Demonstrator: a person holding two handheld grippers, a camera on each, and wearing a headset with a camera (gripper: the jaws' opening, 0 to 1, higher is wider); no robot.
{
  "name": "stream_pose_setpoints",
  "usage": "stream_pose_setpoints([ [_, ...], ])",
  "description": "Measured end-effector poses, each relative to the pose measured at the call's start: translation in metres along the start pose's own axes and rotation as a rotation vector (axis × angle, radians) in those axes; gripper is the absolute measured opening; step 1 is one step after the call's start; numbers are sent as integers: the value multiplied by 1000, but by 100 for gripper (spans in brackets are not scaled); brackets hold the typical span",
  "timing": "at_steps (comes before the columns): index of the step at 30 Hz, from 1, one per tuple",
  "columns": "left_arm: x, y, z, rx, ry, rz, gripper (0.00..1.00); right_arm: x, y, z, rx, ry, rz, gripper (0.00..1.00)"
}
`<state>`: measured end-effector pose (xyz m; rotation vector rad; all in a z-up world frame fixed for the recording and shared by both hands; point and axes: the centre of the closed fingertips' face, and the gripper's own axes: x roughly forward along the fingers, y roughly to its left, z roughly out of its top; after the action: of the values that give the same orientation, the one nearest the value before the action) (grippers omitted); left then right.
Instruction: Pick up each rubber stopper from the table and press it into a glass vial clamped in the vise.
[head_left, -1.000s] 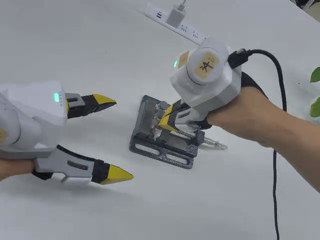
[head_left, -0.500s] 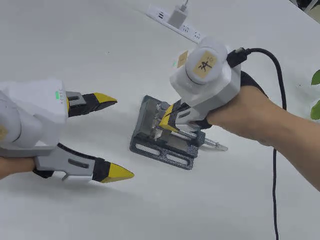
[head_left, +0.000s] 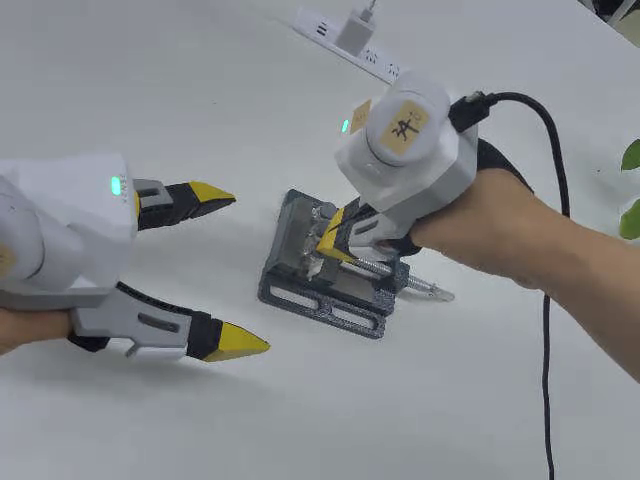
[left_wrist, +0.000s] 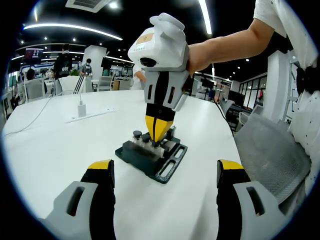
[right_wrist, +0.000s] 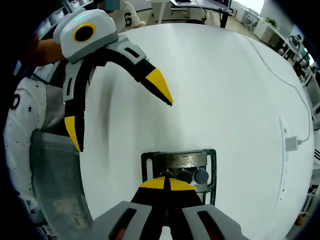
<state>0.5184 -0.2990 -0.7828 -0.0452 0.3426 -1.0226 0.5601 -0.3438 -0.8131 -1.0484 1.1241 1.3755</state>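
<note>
A dark metal vise (head_left: 320, 305) stands mid-table with glass vials clamped between its blocks. In the right gripper view, dark round stoppers (right_wrist: 193, 176) cap the vials in the vise (right_wrist: 211, 161). My right gripper (head_left: 331, 240) points straight down at that row, jaws together, tips touching or just over the nearest stopper; nothing shows between them. From the left gripper view, the right gripper (left_wrist: 157, 128) stands on the vise (left_wrist: 167, 165) beside a capped vial (left_wrist: 136, 135). My left gripper (head_left: 228, 268) hovers open to the vise's left, holding nothing.
A white power strip (head_left: 350, 40) with a plugged charger lies at the table's far edge. A black cable (head_left: 553, 200) trails from the right gripper down the right side. Green leaves (head_left: 630, 152) show at the right edge. A person's sleeve and a mesh chair (left_wrist: 272, 145) sit beyond the table.
The right gripper has tipped slightly left over the vise. The left gripper has barely shifted.
</note>
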Motion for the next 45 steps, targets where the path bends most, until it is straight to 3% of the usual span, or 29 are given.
stream_pose_setpoints([
  [45, -4, 2, 6, -6, -20, 11, 82, 0, 0, 3, -16, 29, 19, 0],
])
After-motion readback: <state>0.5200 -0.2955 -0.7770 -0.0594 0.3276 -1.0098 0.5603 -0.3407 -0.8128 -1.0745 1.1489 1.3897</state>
